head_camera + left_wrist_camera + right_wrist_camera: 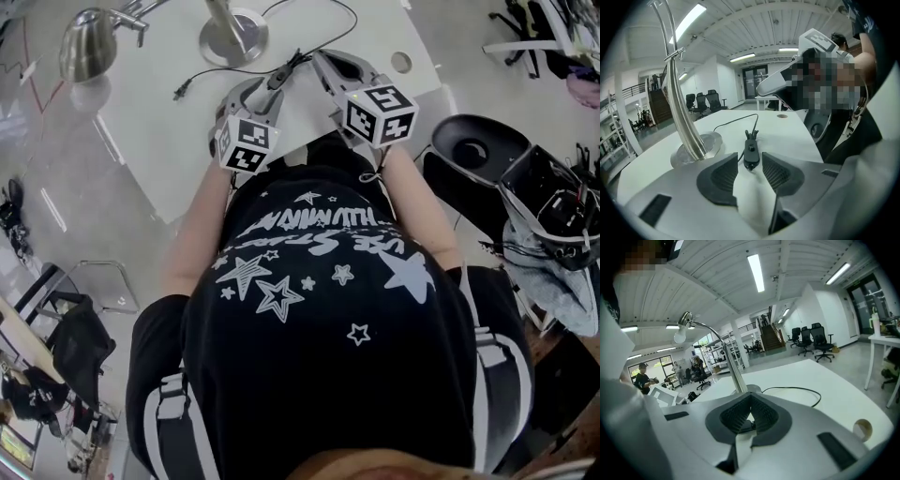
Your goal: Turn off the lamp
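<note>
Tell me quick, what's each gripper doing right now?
Left gripper: open, the lamp cord's switch lying between its tips, not gripped.
Right gripper: closed, nothing visibly held.

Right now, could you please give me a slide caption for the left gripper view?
Open left tool lined up on the cord switch, beside the lamp base.

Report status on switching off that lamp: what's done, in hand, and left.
Done: nothing I can confirm. Whether the bulb of the silver gooseneck desk lamp is lit is unclear.
In hand: the left gripper stands open, with the black inline cord switch lying on the white table, its near end at the gripper's tips, untouched. The right gripper is shut.
Left: press the switch, unless the lamp is already off.
</note>
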`<control>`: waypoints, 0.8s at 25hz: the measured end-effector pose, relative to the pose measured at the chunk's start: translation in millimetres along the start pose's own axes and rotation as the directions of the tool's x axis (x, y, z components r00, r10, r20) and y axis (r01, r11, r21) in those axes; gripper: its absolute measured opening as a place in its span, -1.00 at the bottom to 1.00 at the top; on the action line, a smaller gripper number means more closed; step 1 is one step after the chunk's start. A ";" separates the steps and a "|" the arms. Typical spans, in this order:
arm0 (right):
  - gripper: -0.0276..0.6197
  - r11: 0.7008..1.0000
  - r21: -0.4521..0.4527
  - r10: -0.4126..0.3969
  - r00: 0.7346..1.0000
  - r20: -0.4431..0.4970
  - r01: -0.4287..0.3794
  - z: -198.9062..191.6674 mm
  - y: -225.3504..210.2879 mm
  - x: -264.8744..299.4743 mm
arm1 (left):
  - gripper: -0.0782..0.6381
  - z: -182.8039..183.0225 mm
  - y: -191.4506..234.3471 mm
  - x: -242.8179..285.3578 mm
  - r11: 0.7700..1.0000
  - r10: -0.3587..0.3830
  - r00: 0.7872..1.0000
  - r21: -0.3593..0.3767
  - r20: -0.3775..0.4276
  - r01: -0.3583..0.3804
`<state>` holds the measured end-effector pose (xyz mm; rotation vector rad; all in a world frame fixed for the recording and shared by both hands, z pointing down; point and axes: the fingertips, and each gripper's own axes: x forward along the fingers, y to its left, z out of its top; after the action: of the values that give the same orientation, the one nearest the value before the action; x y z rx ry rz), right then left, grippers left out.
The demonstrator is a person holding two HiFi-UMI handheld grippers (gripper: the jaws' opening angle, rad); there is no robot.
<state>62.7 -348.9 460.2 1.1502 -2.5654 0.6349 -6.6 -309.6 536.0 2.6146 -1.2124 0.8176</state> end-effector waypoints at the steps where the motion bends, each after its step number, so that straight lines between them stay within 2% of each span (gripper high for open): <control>1: -0.90 1.000 -0.002 0.007 1.000 -0.008 -0.007 -1.0 0.4 2.7 | -0.35 0.2 0.6 2.1 1.000 0.001 1.000 -0.001 -0.002 -0.001; 8: -0.90 0.995 -0.047 0.086 0.991 -0.106 -0.091 -22.7 10.8 17.7 | -0.35 -4.8 -1.7 13.9 1.000 0.003 1.000 0.009 -0.031 -0.002; 14: -0.90 0.979 -0.104 0.146 0.956 -0.254 -0.177 -54.3 21.8 33.3 | -0.36 -17.1 -6.5 19.6 1.000 -0.023 0.997 -0.007 -0.077 0.023; 20: -0.90 0.966 -0.137 0.157 0.921 -0.356 -0.218 -73.4 29.1 42.0 | -0.40 -13.8 -6.3 20.5 0.999 -0.037 0.997 -0.034 -0.064 0.034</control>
<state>17.3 -322.8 532.8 0.6721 -2.3872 0.5793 3.1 -314.2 559.2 2.5551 -1.1494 0.8607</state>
